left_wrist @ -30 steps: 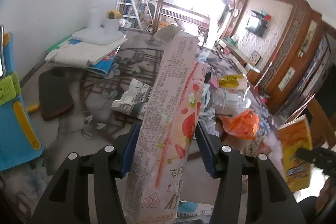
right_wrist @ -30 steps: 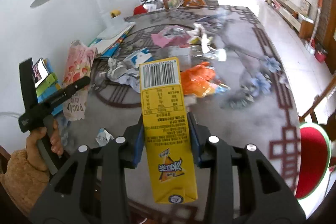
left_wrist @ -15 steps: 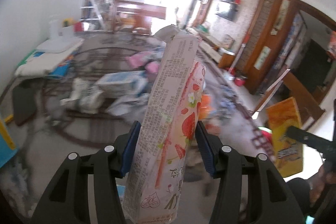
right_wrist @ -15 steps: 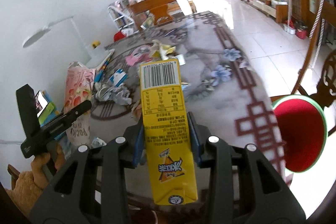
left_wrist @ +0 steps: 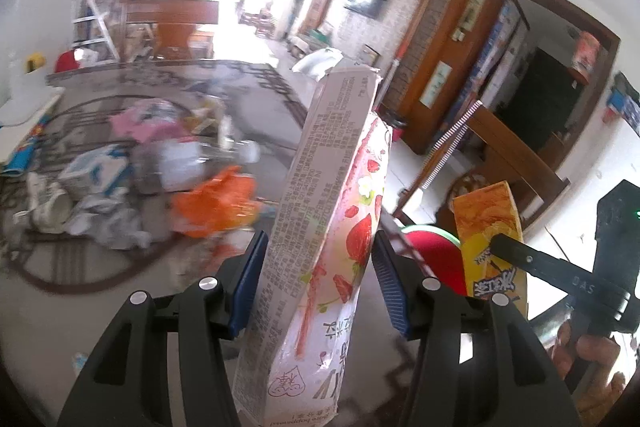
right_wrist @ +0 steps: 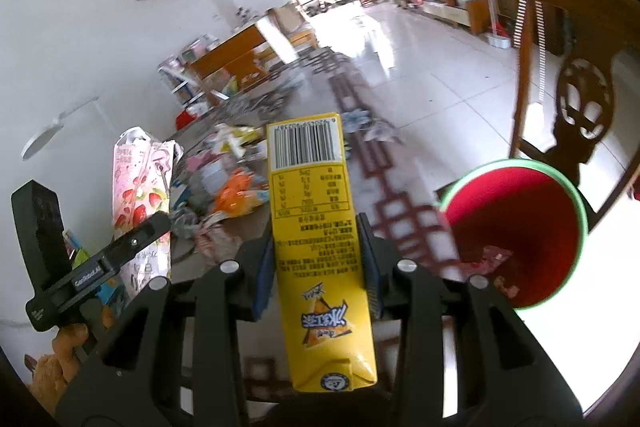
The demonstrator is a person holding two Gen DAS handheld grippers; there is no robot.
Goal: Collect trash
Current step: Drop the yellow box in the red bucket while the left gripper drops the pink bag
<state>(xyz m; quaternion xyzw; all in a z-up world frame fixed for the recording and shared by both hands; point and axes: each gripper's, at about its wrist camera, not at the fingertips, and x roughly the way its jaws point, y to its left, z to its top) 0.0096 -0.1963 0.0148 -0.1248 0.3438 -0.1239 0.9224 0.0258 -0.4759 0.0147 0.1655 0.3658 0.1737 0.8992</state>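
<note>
My left gripper [left_wrist: 318,283] is shut on a tall pink strawberry snack box [left_wrist: 328,211], held upright; the box also shows in the right wrist view [right_wrist: 142,183]. My right gripper [right_wrist: 318,267] is shut on a yellow snack box [right_wrist: 316,227] with a barcode on top; it shows at the right of the left wrist view [left_wrist: 488,227]. A red bin with a green rim [right_wrist: 560,183] stands beside the table, to the right of the yellow box. A pile of wrappers and an orange bag [left_wrist: 212,207] lies on the table.
The patterned table [left_wrist: 80,307] carries crumpled paper, a pink wrapper and a plastic bottle. A carved wooden chair [right_wrist: 580,75] stands behind the bin. Tiled floor [right_wrist: 420,59] lies beyond the table's right edge. Some scraps lie inside the bin.
Both grippers have swung right and away from the table centre with their boxes. The red bin has come closer and larger in the right wrist view.
</note>
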